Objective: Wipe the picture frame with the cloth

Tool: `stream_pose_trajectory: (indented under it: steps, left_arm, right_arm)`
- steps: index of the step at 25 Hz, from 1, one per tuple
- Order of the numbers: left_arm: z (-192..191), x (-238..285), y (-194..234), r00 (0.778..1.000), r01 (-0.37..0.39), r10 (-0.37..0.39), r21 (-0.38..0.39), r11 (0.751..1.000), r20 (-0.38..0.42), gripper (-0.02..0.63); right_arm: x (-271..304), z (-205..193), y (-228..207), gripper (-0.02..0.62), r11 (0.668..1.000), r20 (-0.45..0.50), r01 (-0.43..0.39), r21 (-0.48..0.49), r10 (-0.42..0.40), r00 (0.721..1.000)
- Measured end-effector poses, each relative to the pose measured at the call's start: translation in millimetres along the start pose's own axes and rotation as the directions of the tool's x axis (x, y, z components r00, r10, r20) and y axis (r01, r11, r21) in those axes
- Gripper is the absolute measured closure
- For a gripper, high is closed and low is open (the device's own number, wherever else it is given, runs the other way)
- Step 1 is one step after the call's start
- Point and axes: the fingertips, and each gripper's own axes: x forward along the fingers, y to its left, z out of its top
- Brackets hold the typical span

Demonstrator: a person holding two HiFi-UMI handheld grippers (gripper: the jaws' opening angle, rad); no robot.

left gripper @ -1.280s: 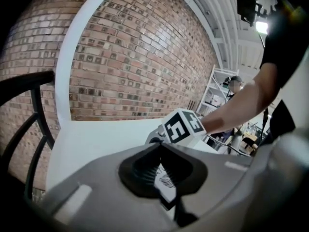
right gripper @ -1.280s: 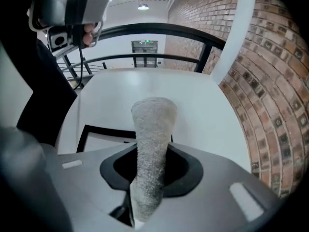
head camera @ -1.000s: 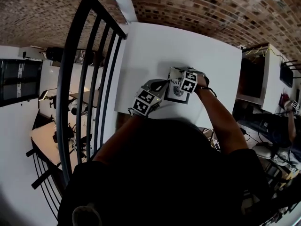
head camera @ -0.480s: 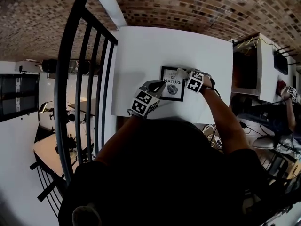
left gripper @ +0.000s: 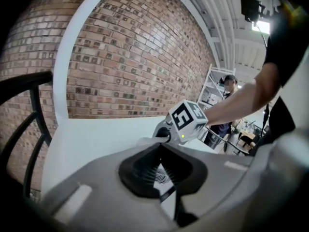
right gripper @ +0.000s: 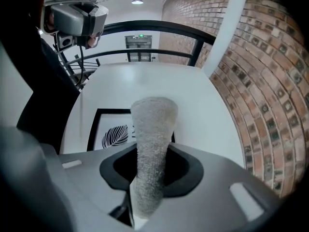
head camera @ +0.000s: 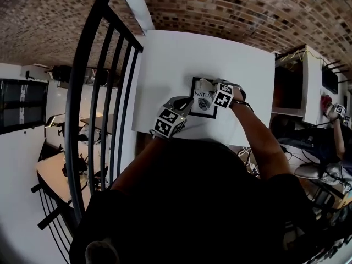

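A black picture frame (head camera: 202, 104) with a leaf print lies flat on the white table (head camera: 165, 65). My left gripper (head camera: 188, 102) is at its near left corner, and in the left gripper view its jaws (left gripper: 161, 175) are shut on the frame's edge (left gripper: 164, 178). My right gripper (head camera: 213, 88) is shut on a grey rolled cloth (head camera: 205, 85), which rests on the frame's top right part. In the right gripper view the cloth (right gripper: 150, 139) sticks out from between the jaws over the frame (right gripper: 108, 134). The left gripper view shows the right gripper's marker cube (left gripper: 187, 121).
A black metal railing (head camera: 104, 92) runs along the table's left side. A brick wall (head camera: 231, 4) stands behind the table. A white shelf unit (head camera: 300, 81) stands to the right, and another person (head camera: 335, 131) is beyond it.
My right gripper swept the cloth to the right off the frame's top, then back left onto it. The left gripper has stayed at the frame's near left corner.
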Motion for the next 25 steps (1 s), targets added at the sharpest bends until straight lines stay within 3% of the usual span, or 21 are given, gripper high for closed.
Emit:
stream_pose_trajectory:
  steps: [10,19,25]
  left_arm:
    - [-9,-26,21,0.998,-0.066,0.067,-0.048,0.997,0.013,0.604]
    - [-17,-32,24,0.997,-0.079,0.081,-0.058,0.995,0.021,0.604]
    - [-7,-23,17,0.999,-0.041,0.042,-0.035,0.999,0.018,0.604]
  right_arm:
    - [26,58,27,0.488,0.988,-0.013,-0.075,-0.133,0.074,0.997]
    - [41,32,34,0.488,0.989,-0.108,-0.097,-0.110,0.086,0.990]
    - [31,2,31,0.488,0.993,-0.159,-0.088,-0.072,0.076,0.984]
